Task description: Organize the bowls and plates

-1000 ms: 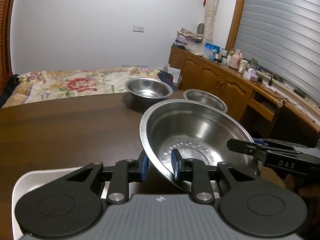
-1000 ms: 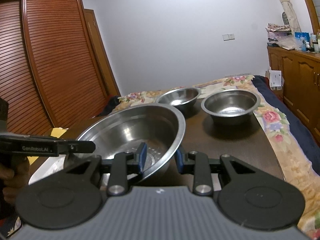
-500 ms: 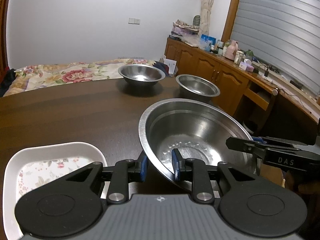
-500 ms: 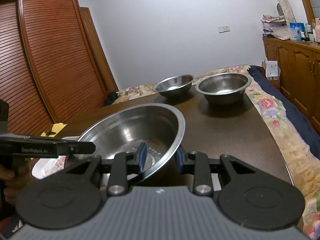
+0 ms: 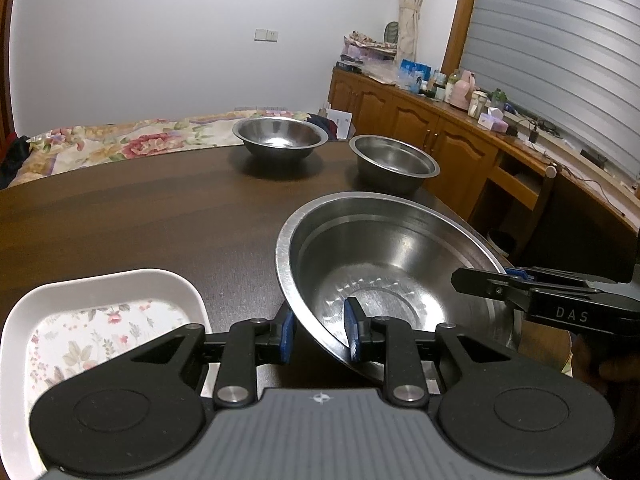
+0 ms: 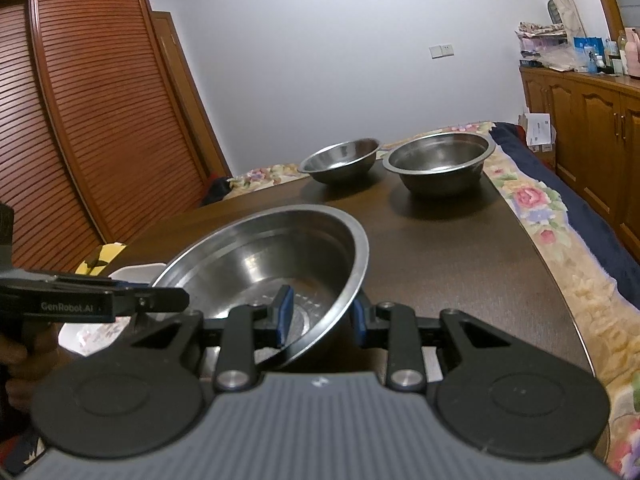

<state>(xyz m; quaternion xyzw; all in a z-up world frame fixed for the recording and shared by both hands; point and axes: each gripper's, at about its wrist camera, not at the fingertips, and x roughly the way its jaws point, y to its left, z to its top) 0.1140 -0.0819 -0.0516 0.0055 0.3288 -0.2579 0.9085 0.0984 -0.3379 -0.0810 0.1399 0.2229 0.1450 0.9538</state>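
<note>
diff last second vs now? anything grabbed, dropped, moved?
No new grab or release. Both grippers, left and right, stay clamped on opposite rims of the big steel bowl and have carried it back and up: the two small bowls look farther off, and the white floral plate has come into view.

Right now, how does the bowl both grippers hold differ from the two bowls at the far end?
The held bowl is wider, shallower and tilted, pinched at its rim by the left gripper and right gripper. The two far bowls are smaller, deeper, level and ungripped. All are bare steel.
</note>
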